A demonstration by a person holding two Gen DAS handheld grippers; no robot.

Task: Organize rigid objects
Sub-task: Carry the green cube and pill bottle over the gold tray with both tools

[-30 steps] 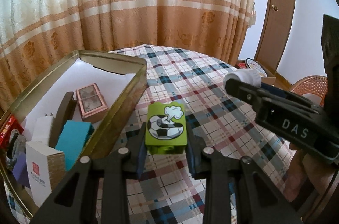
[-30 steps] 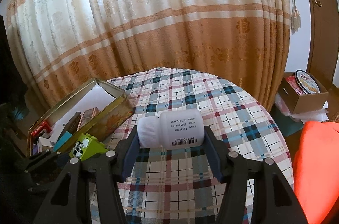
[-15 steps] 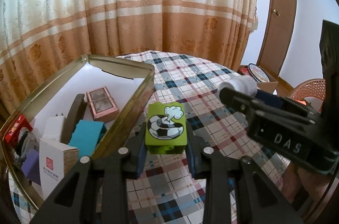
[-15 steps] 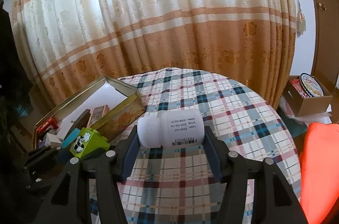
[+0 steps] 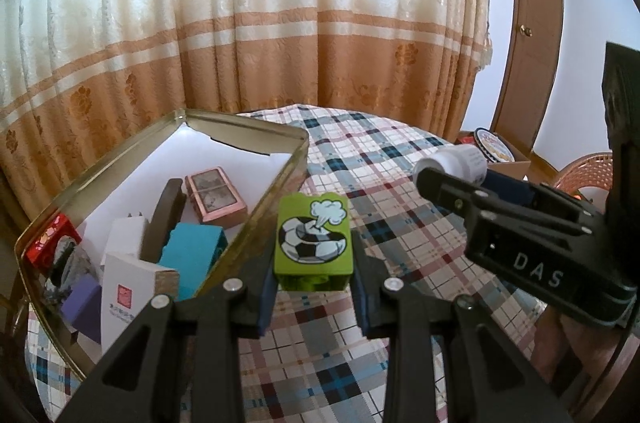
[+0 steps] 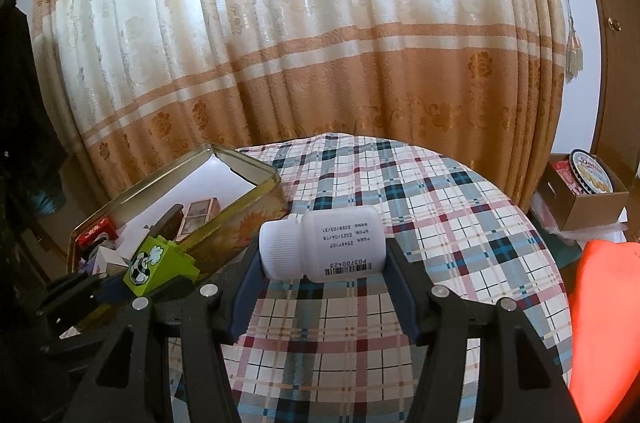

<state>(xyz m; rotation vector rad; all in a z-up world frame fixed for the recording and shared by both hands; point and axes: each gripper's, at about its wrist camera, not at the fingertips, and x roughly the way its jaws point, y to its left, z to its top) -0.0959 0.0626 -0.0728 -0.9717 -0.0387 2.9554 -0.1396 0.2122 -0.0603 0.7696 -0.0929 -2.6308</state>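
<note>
Green block (image 5: 313, 241) in left tongs (image 5: 313, 287), white bottle (image 6: 323, 244) in right tongs (image 6: 323, 287), tin (image 5: 256, 201) holding boxes.

- Right gripper (image 5: 448, 179), side of its body: white letters "DAS".
- White bottle (image 6: 324, 249), held sideways; label print reads upside down: "P03700423" beside a barcode, then "2549710F", "2025/04/18", "2028/03/31". Small characters before these numbers are too small to read.
- Round tin (image 6: 592, 170) in a cardboard box (image 6: 596, 207): blue lid with script starting "Dani…"; rest unclear.
- White carton (image 5: 126, 303) in the gold tin (image 5: 280, 191): red square seal and a line of small print, neither legible.
- Green block (image 5: 313, 243): football picture only, no text.
</note>
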